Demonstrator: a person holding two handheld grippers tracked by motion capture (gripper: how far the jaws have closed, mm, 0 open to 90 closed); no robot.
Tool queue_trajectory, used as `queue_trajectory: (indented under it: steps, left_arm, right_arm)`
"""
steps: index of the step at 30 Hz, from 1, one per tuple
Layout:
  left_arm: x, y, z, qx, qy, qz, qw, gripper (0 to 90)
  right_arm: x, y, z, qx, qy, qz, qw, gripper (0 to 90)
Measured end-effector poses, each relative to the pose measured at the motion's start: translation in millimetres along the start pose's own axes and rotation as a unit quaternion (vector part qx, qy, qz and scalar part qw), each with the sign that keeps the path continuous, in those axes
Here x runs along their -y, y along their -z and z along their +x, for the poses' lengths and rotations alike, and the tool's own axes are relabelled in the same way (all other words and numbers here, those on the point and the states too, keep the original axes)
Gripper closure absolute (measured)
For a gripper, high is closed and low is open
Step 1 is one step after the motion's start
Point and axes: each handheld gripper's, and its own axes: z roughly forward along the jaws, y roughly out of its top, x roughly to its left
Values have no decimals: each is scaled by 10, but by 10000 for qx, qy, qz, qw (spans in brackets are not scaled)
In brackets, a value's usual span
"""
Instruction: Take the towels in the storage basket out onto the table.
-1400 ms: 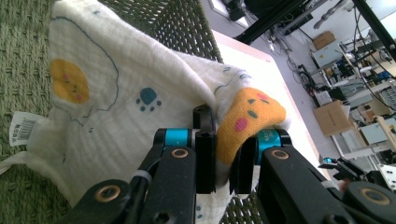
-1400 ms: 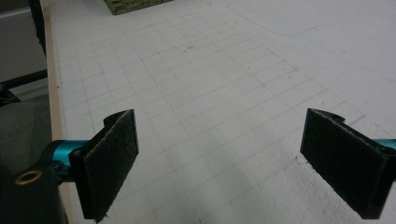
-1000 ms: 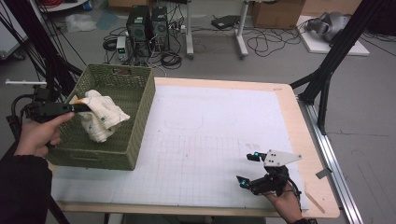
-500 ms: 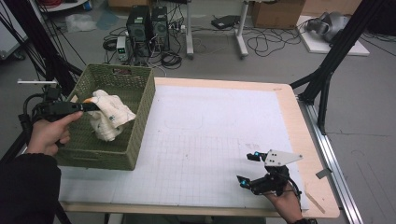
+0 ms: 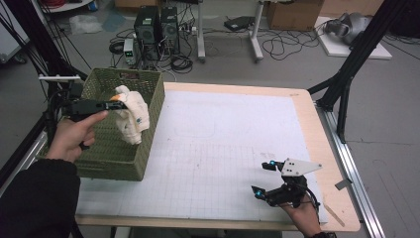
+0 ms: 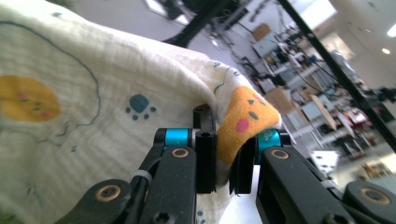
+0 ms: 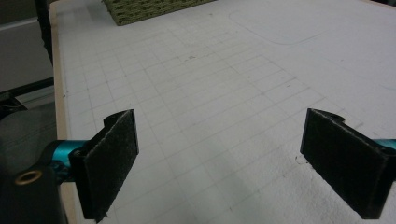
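A cream cloth printed with orange faces and blue paw marks hangs bunched above the green woven basket at the table's left. My left gripper is shut on the cloth's upper edge. In the left gripper view its jaws pinch an orange-printed fold of the cloth, and the left gripper points level. My right gripper rests low over the white gridded mat near the front right edge. It stands open with nothing between its black pads.
The basket's corner shows far off in the right gripper view. The wooden table rim borders the mat on the right. Black frame poles, computer towers and cables stand on the floor beyond the table.
My left gripper has carried the cloth up and to the right, from inside the basket toward its right wall. The right gripper has stayed put.
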Motion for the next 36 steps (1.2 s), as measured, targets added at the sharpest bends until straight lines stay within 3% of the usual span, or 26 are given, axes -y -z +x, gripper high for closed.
queue_trajectory:
  steps: [7,13,17,21,24,27,33,36]
  left_arm:
    - [102,-519,-330,474,-293,408,9976,830]
    - [316,-1024,-442,572,-401,894,9935,830]
    - [548,-1427,-483,681,-375,1226,9894,830]
    - [783,-1795,-519,753,-380,1583,9838,829]
    - [939,-2045,-506,692,-436,1788,9805,826]
    - [1058,-2254,-452,700,-399,1817,9800,822]
    - [1215,-2541,-294,164,-672,1957,9782,792]
    - [1280,-2628,-237,-27,-783,2034,9760,710]
  right_arm:
    - [-17,-8,1,-21,21,-45,10000,105]
    - [-24,8,3,-11,10,-78,10000,104]
    - [-23,10,-5,-11,3,-114,9999,104]
    - [-26,-2,-8,-18,-8,-107,9999,105]
    - [-31,-9,-12,-13,-16,-120,9999,106]
    - [-33,-14,-27,-26,-7,-144,9999,159]
    - [-52,-70,-125,-30,-79,-144,9999,351]
    - [-73,-130,-212,-9,-87,-18,10000,442]
